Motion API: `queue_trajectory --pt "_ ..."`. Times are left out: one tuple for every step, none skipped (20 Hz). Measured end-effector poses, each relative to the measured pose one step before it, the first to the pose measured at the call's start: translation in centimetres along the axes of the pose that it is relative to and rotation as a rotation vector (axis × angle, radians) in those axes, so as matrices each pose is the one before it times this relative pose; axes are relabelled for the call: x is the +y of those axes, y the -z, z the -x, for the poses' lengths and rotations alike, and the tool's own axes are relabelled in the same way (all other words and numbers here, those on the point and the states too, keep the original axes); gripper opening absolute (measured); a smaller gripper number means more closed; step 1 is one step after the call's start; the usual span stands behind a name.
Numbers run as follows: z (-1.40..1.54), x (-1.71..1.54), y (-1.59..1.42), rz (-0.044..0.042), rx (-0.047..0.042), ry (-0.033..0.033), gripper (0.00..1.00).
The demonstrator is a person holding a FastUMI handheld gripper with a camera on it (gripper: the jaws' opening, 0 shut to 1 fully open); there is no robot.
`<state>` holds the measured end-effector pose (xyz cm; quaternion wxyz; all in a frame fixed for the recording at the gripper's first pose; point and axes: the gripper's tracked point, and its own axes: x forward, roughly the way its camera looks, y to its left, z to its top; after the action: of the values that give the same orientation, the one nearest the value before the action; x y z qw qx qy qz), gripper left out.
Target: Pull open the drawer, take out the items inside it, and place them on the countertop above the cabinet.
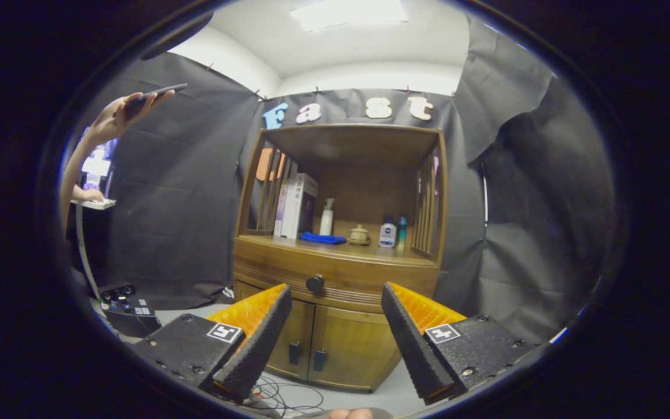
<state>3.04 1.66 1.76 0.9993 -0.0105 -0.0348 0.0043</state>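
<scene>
Gripper point(335, 308): two fingers spread wide, nothing held between them, aimed at the cabinet front.

Loose cables point(280, 398): seen on the floor just below and between the fingers.

Wooden cabinet with two lower doors point(335, 343): stood ahead of the fingers, doors closed.

Wooden drawer with a round dark knob point(315, 283): set above the doors, closed; the knob is seen just beyond the left finger's tip, apart from it. Contents are hidden.

Wooden countertop point(364, 253): found above the drawer, under an open shelf; a folded blue cloth point(323, 238), white boxes point(298, 205), a white pump bottle point(327, 217), a small lidded pot point(359, 234) and two small bottles point(394, 233) are kept there.

Person's hand holding a phone point(123, 113): raised far off beyond the left finger.

Step in hand, as judged: approach to the drawer; nothing pulled yet. Next move: the fingers are to be brought forward, centred on the knob and closed upon it, then drawn straight back.
</scene>
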Motion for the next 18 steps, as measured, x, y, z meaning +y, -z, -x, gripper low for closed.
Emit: queue_trajectory --pt "-0.835 0.44 -0.695 0.00036 -0.02017 -0.00633 1.0" --pt "-1.121 0.311 -0.829 0.00527 -0.01745 0.006 1.0" --pt "-1.547 0.431 -0.667 0.0012 -0.01714 0.00234 1.0" --pt "-1.615 0.588 -0.193 0.00032 -0.00015 -0.00097 1.0" --pt "-1.788 0.598 0.411 -0.00224 0.01398 0.00126 1.0" --pt "-1.563 0.336 0.594 -0.00546 0.01545 0.00949 1.0" --pt "-1.734 0.365 0.481 -0.01553 0.01794 0.00968 1.0" --pt "-1.607 0.616 0.912 -0.01323 0.0199 0.00134 1.0" --pt "-1.766 0.402 1.304 -0.00019 0.02643 0.01041 1.0" --pt "-1.461 0.177 1.343 0.0062 0.03354 0.00753 1.0" --pt "-1.604 0.059 1.208 0.00547 0.02324 0.01391 1.0" --pt "-1.539 -0.037 0.785 0.00537 0.01855 0.01698 1.0" --pt "-1.49 -0.06 0.837 0.00458 0.02355 0.01423 1.0" --pt "-1.47 0.11 0.608 0.00277 0.02293 0.01017 0.99" --pt "-1.314 0.09 0.458 0.00201 0.02475 0.00803 0.99" --pt "-1.322 0.155 0.533 -0.00203 0.03192 0.00426 0.99" --pt "-1.133 0.207 0.319 -0.00552 0.0186 0.00225 0.98" --pt "-0.652 0.021 0.363 -0.00077 0.01425 0.00639 0.98"
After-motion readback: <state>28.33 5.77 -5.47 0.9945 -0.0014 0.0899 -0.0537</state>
